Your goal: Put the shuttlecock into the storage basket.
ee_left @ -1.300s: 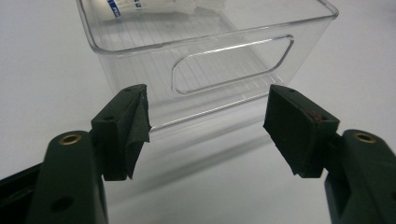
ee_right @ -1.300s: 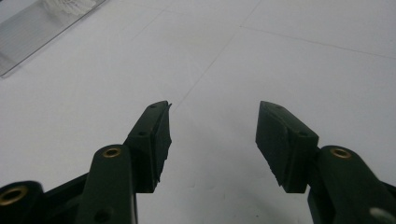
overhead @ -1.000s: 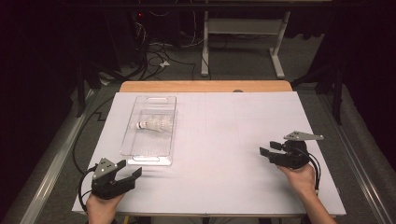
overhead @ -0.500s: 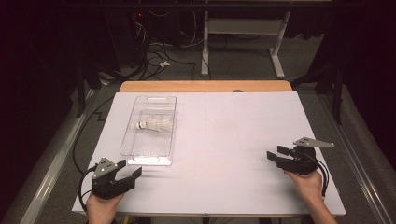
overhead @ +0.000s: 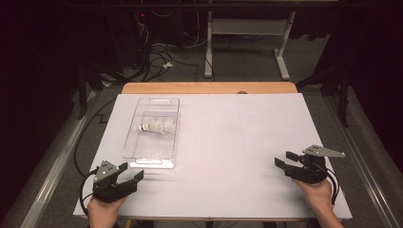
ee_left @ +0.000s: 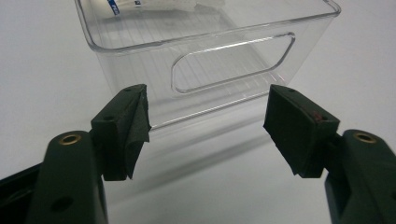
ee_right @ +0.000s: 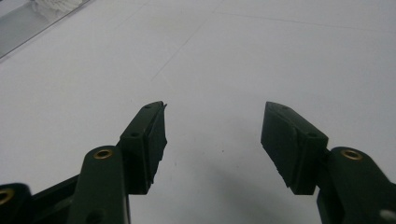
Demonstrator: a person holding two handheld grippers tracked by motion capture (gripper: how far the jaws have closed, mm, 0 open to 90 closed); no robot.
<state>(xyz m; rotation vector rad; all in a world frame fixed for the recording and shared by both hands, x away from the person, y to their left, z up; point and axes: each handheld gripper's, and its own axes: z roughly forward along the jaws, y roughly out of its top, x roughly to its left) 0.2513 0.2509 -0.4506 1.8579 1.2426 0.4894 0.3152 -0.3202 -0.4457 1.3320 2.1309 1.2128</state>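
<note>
A clear plastic bin [overhead: 153, 130] lay lengthwise on the white table sheet [overhead: 223, 156], and everything here is placed against it. Inside the bin, toward its far half, a white shuttlecock [overhead: 154, 127] lay on its side with its cork end pointing to the bin's left wall; in the left gripper view the same shuttlecock [ee_left: 154, 5] sat at the far end of the bin [ee_left: 210, 56], cut off by the top of the frame.

The left gripper [overhead: 124, 176] rested just short of the bin's near end, a little to its left, pointed at the handle slot in that end wall. Its jaws stood wide apart with nothing between them, and neither pad touched the plastic.

The right gripper [overhead: 287, 160] was well apart from the bin, off to its right and nearer the table's front edge, over bare sheet. In the right gripper view the right gripper [ee_right: 212, 140] had its jaws spread wide and had just been opening a little further, with nothing between them. A corner of the bin [ee_right: 28, 23] showed far off at the upper left of that view
</note>
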